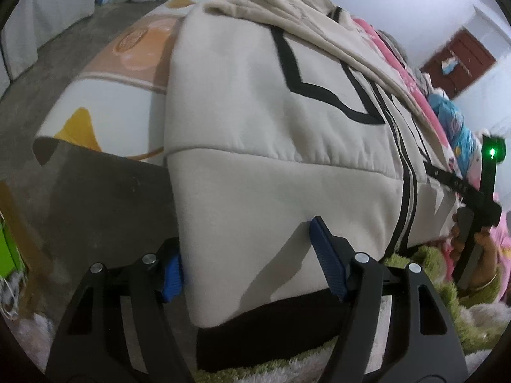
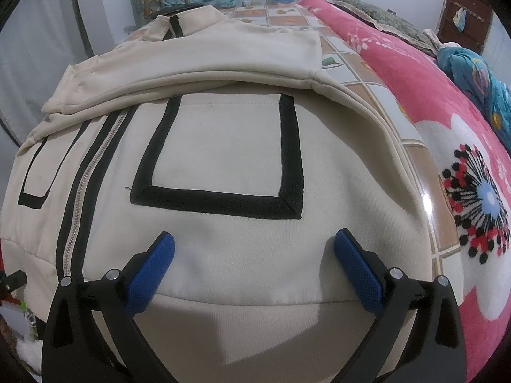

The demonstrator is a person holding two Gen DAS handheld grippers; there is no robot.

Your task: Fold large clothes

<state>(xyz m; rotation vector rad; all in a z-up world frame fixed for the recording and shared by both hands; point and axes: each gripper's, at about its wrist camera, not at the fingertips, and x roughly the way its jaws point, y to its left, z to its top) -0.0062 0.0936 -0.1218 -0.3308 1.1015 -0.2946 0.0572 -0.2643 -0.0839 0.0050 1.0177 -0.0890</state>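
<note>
Cream zip jacket [image 2: 223, 146] with black trim lies flat on the bed, sleeves folded across its far end, hem band at the near edge; pink floral blanket [image 2: 447, 146] to its right. Left gripper [image 1: 246, 255] is spread wide astride the jacket's near left hem corner, cloth between the blue pads, no squeeze visible. Right gripper [image 2: 254, 255] is wide apart over the right hem band, holding nothing.

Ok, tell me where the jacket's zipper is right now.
In the right wrist view the zipper runs down the left part of the cream jacket, between two black stripes, left of the black-edged pocket and the right gripper.
</note>
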